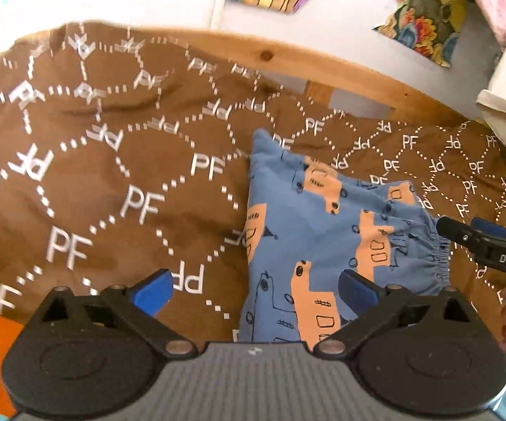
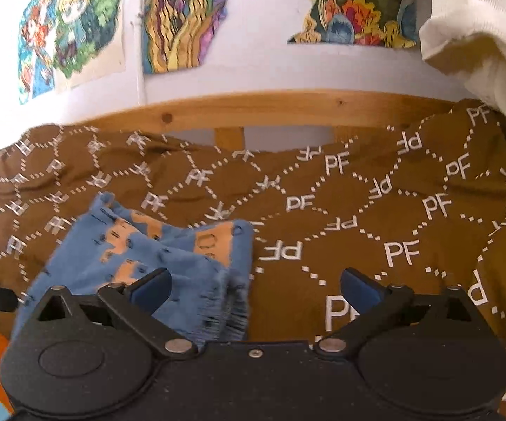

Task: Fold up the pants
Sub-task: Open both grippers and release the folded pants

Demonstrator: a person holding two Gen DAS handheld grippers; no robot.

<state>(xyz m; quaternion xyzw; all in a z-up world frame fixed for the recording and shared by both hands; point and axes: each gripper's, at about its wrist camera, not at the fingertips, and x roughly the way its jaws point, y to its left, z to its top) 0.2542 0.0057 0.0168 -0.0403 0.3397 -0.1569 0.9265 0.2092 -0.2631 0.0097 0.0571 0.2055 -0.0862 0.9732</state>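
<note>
Bedspread (image 1: 112,182): one brown cloth, printed with white dotted diamonds and letters, lying rumpled over the whole surface.
Bed rail (image 2: 253,105): one pale wooden bar with knots, running along the far edge.
Wall pictures (image 2: 182,17): three colourful prints are showing in the right wrist view.
Pants (image 1: 323,238): one blue pair with orange patches, lying folded into a soft square on the bedspread, gathered waistband facing right.
Left gripper (image 1: 254,294): jaws standing wide apart, gripping nothing.
Right gripper (image 2: 254,287): jaws spread wide, empty, waistband edge lying below.
</note>
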